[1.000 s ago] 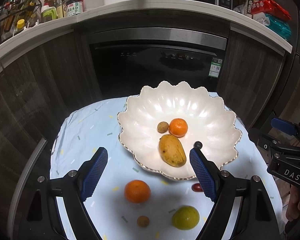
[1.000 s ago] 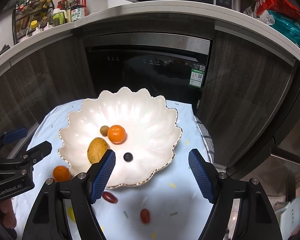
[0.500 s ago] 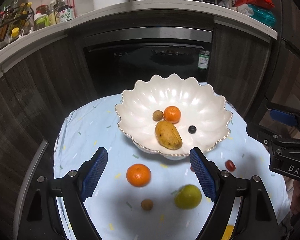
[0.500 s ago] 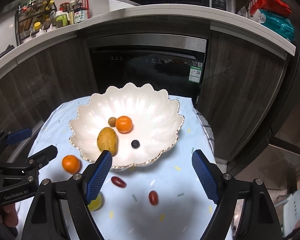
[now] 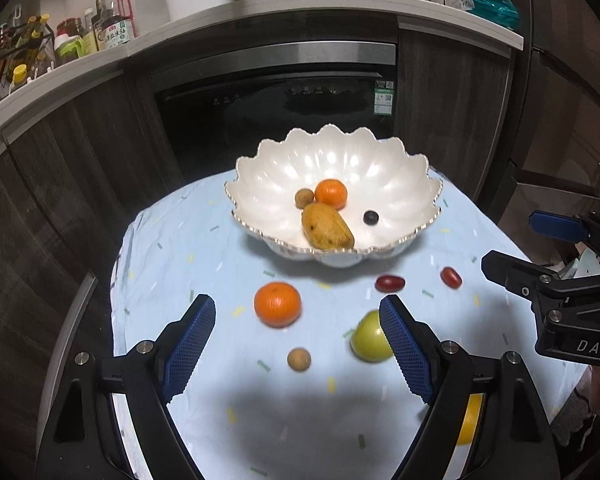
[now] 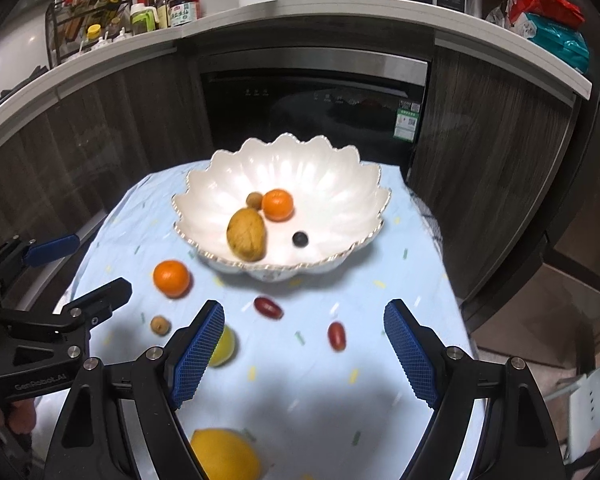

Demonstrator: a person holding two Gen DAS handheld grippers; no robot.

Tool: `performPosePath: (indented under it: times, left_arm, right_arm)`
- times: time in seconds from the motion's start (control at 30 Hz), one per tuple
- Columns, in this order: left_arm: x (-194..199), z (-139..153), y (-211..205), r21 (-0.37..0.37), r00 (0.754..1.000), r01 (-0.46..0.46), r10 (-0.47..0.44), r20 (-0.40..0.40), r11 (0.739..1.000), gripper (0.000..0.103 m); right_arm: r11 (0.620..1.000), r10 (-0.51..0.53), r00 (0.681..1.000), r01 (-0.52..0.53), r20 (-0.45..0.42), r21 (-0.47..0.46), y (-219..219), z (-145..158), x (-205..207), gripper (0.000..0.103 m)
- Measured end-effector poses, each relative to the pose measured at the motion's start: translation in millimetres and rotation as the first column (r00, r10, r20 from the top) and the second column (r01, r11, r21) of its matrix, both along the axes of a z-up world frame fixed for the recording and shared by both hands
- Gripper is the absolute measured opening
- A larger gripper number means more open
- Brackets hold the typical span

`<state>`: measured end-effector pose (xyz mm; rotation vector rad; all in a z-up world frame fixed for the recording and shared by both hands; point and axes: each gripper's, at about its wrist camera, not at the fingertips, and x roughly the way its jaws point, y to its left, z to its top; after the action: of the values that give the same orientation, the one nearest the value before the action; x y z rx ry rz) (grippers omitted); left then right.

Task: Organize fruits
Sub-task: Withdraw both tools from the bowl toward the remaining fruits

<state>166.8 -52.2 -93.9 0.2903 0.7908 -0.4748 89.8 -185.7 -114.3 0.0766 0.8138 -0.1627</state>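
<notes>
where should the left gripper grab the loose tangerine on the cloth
Across its widest middle, coming down from above with one finger on each side. The tangerine is round, sits alone on the tablecloth, and lies about midway ahead of the open left gripper. The small brown fruit nearby is clear of it.

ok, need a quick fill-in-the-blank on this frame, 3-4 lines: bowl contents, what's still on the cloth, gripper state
1. The scalloped white bowl holds a mango, a tangerine, a longan and a dark ____.
2. On the blue tablecloth the number of red oblong fruits is ____.
3. The green fruit is partly hidden by a finger of the ____ gripper.
4. Both grippers' jaws stand ____, with nothing held.

Missing words: blueberry; two; left; open
</notes>
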Motion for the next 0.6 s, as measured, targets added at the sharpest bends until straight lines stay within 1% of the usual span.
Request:
performPosePath:
  times: [0.4,0.5,0.6]
  left_arm:
    - [-10,-19,17,0.027,0.998,0.048,-0.047,-0.029,0.998,0.084]
    - [-8,-27,20,0.029,0.997,0.071,-0.070,-0.046,0.997,0.084]
    - [-4,-35,23,0.024,0.993,0.099,-0.098,-0.059,0.995,0.084]
  right_arm:
    - [1.000,-0.013,0.999,0.014,-0.035,0.023,28,-17,-21,0.083]
    - [0.999,-0.020,0.998,0.022,-0.066,0.037,35,-23,-23,0.083]
    - [0.999,-0.032,0.993,0.037,-0.117,0.040,41,-31,-23,0.083]
